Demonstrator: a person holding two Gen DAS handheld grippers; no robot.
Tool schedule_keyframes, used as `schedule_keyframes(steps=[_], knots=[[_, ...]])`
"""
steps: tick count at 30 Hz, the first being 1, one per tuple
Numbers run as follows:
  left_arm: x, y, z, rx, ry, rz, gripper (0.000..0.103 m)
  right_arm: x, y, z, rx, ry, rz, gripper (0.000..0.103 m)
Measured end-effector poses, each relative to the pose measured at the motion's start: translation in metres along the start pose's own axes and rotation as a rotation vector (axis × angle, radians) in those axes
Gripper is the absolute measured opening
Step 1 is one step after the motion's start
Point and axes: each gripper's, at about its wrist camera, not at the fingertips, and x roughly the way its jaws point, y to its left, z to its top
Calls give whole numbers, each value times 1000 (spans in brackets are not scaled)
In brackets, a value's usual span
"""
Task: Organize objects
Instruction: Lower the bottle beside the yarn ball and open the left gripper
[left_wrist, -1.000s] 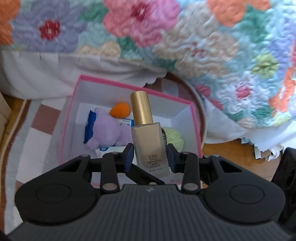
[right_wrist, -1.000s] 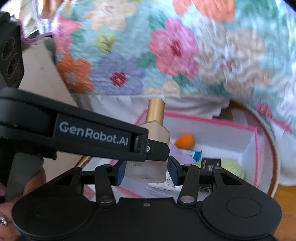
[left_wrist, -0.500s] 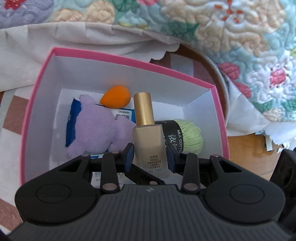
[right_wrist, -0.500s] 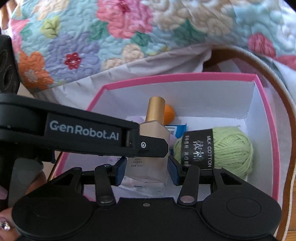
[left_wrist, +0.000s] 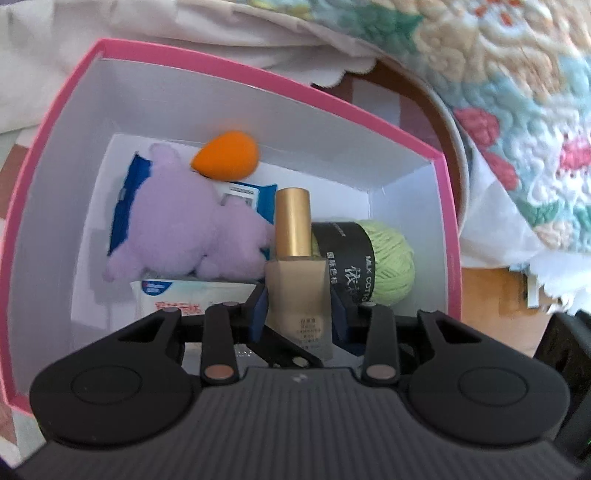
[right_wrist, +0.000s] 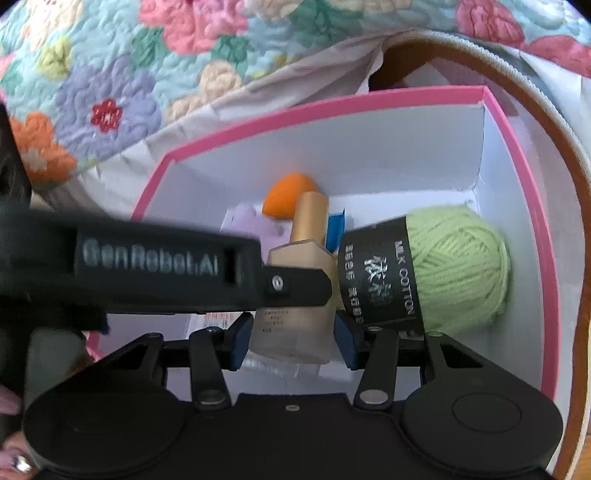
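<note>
Both hand-held grippers, left (left_wrist: 297, 314) and right (right_wrist: 291, 338), pinch the foundation bottle (left_wrist: 298, 291) low inside the pink box (left_wrist: 258, 70), beside the yarn (right_wrist: 458, 266); only releasing it appears to remain.

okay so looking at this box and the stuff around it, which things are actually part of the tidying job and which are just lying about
Part of the job:
- foundation bottle, gripped by left gripper and right gripper
- pink box
- green yarn ball
- purple plush toy
- orange sponge
- wipes packs

Just lying about:
- floral quilt
- round rug
</note>
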Motion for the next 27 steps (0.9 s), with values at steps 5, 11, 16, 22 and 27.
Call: schedule_keyframes(steps=[5, 11, 16, 22, 27], knots=[[-1, -3, -1, 17, -34, 28, 34, 3, -11, 3, 74, 0, 22, 50], [-4, 4, 2, 19, -51, 9, 28, -2, -16, 0, 97, 4, 52, 50], [0, 4, 0, 59, -65, 30, 17, -6, -16, -5, 104, -16, 20, 41], [5, 11, 0, 33, -79, 33, 17, 5, -9, 2, 64, -35, -39, 40], [-3, 12, -6, 61, -116, 65, 17, 10, -2, 9, 25, -45, -77, 40]])
